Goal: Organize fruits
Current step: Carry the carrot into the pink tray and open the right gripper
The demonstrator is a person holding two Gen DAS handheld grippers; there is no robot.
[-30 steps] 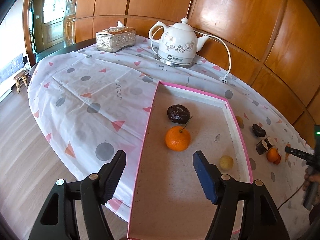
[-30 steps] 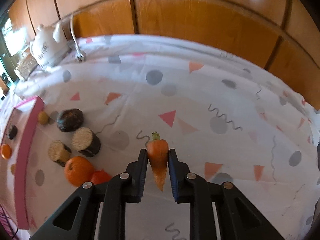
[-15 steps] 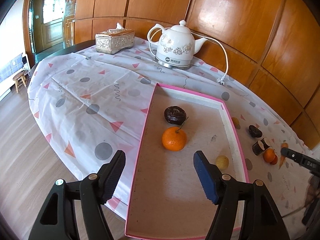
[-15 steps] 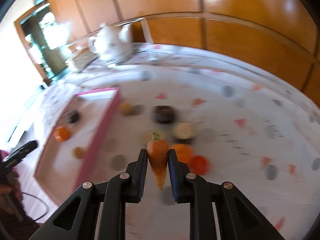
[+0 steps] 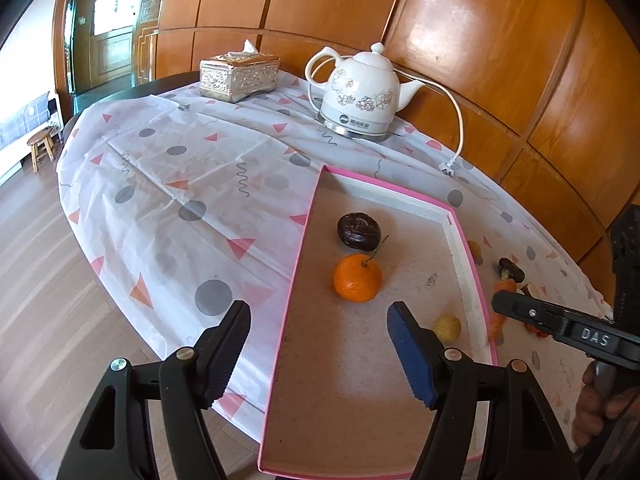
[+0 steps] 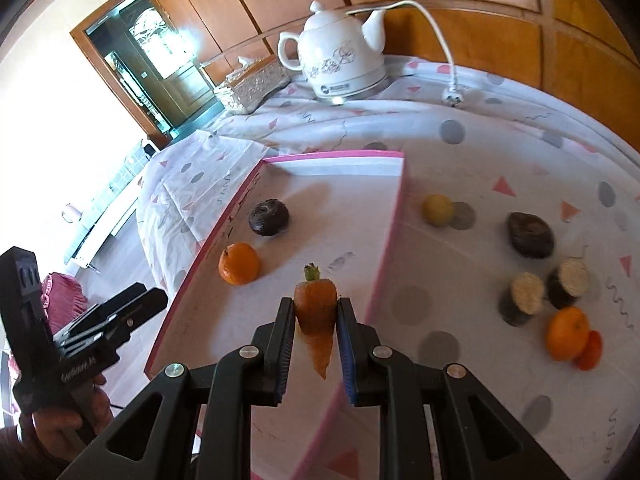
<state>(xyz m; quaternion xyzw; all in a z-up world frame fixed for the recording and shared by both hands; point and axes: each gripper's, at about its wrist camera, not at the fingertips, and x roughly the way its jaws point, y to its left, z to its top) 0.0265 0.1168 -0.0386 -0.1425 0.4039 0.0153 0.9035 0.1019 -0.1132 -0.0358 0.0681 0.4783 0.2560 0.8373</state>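
1. Right gripper: jaws clamped on the carrot, pads pressing its thick upper part just below the green stub; the taper hangs free beneath, tip down.
2. Carrot judged light, stiff, tapered. The taper could let it slide downward through the pads; the grip at the wide shoulder looks like the safest place. It probably tolerates firm squeeze without bruising.
3. Carrot hangs over the pink tray, near its right wall, toward the near end.
4. Left gripper: jaws wide apart, holding nothing, poised over the tray's near left edge.
5. In the tray: an orange by the left wall, a dark fruit just behind it toward the far end, a small yellow fruit beside the right wall.
6. On the tablecloth right of the tray: a yellow fruit, a dark fruit, two cut dark pieces, another orange touching a small red fruit.
7. Round fruits judged rollable; gentler squeeze across the widest part.
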